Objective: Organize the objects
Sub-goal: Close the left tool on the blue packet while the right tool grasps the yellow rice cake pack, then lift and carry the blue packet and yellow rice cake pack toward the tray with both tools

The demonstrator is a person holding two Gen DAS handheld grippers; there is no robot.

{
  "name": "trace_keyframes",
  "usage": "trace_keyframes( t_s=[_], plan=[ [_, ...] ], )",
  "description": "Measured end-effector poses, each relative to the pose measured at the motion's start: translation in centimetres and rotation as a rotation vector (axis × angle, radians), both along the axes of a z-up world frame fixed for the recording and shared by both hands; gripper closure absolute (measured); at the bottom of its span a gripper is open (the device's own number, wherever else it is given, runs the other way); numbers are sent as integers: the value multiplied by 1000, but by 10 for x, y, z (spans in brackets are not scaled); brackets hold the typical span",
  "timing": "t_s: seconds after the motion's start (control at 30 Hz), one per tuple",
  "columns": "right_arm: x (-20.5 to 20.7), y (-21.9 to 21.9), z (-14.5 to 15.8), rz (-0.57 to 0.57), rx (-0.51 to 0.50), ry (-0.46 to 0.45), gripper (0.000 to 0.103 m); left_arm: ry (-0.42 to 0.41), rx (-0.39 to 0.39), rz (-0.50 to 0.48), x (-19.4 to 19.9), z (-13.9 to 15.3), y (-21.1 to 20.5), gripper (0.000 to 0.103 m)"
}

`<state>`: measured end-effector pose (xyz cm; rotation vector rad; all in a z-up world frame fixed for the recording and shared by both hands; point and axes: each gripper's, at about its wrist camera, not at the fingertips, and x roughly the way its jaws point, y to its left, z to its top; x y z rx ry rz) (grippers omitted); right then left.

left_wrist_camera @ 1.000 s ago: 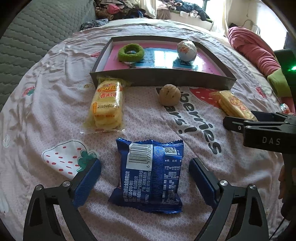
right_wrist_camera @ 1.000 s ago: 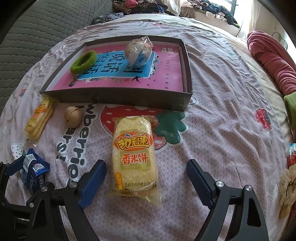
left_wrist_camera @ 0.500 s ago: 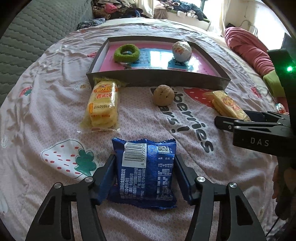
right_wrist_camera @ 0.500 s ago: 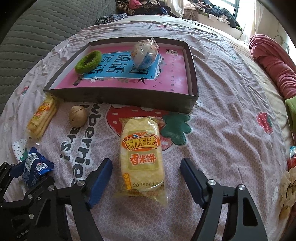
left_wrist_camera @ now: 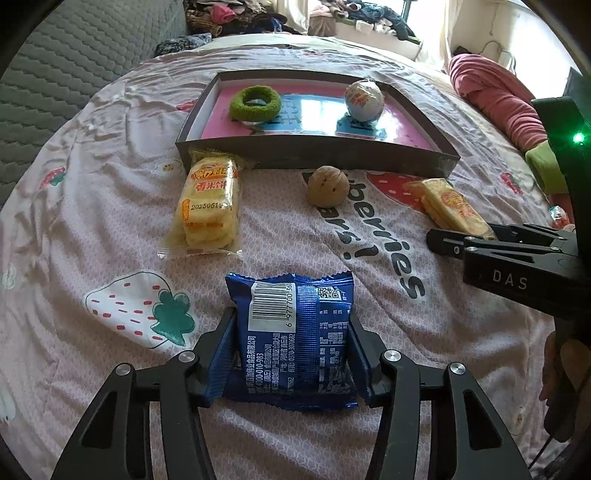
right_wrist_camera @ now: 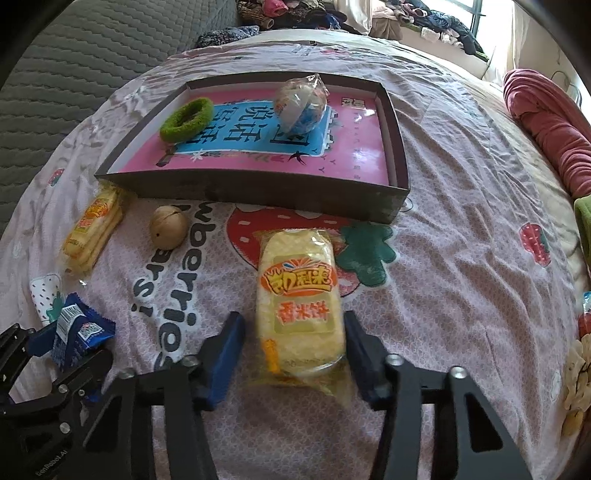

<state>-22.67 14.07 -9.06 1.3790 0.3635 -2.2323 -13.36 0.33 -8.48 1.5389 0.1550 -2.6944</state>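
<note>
My left gripper point(left_wrist_camera: 291, 343) is shut on a blue snack packet point(left_wrist_camera: 295, 332) that lies on the bedspread; the packet also shows in the right wrist view point(right_wrist_camera: 79, 328). My right gripper point(right_wrist_camera: 293, 343) straddles a yellow rice-cracker pack point(right_wrist_camera: 299, 302); its right finger touches the pack, a small gap remains at the left finger. A dark tray point(right_wrist_camera: 255, 195) with a pink floor holds a green hair ring point(right_wrist_camera: 186, 120) and a wrapped ball point(right_wrist_camera: 301, 105). A walnut point(left_wrist_camera: 327, 184) and a second rice-cracker pack point(left_wrist_camera: 208, 205) lie in front of the tray.
A pink strawberry-print bedspread point(left_wrist_camera: 92, 221) covers the bed. A grey quilted cushion point(left_wrist_camera: 55, 66) is at the left. A red blanket roll point(right_wrist_camera: 550, 129) lies at the right. Clothes are piled at the far edge point(left_wrist_camera: 351, 18).
My left gripper has closed onto the blue packet. My right gripper has narrowed around the rice-cracker pack and moved forward over it.
</note>
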Motion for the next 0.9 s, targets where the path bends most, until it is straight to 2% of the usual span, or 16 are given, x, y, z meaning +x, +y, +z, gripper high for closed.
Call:
trace_keyframes(
  t_s=[0.1,0.4,0.9],
  plan=[
    [4,1,2,-4,-8,8,60,1,12,4,1,1,-1,48],
    [22,14,9,-17,-42,7,60,5,26,11,7,3,-2,48],
    [59,27,26,-3,-52,6,60,43,29,28,29,31,-2,48]
  ],
)
